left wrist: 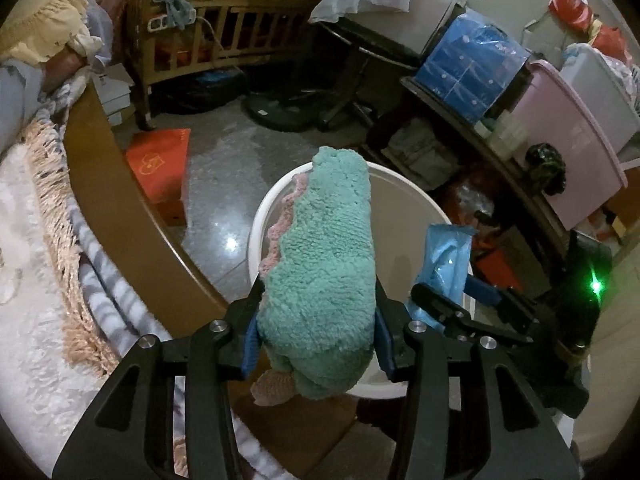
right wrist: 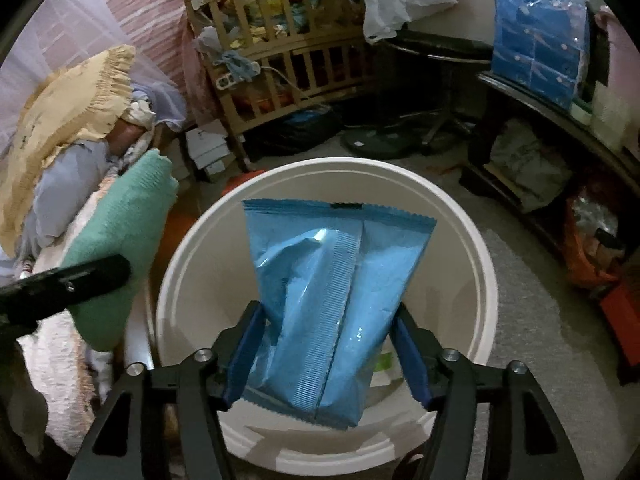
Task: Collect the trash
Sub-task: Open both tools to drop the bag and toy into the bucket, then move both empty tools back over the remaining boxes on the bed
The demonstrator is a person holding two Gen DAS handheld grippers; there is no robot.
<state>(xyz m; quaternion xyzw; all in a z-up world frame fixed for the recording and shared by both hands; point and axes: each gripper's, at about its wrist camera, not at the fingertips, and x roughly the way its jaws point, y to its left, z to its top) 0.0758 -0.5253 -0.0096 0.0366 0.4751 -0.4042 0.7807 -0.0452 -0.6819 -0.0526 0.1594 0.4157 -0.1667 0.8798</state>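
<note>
Your right claw pinches blue wrapper low, frame centre, over white bin: light, crinkly, slippery. Left claw clamps soft teal knit mid-body, above bin rim.

The floor is grey polished stone with a light reflection. A wooden slatted baby crib stands at the back, and a dark low shelf carries a blue plastic-wrapped pack.
</note>
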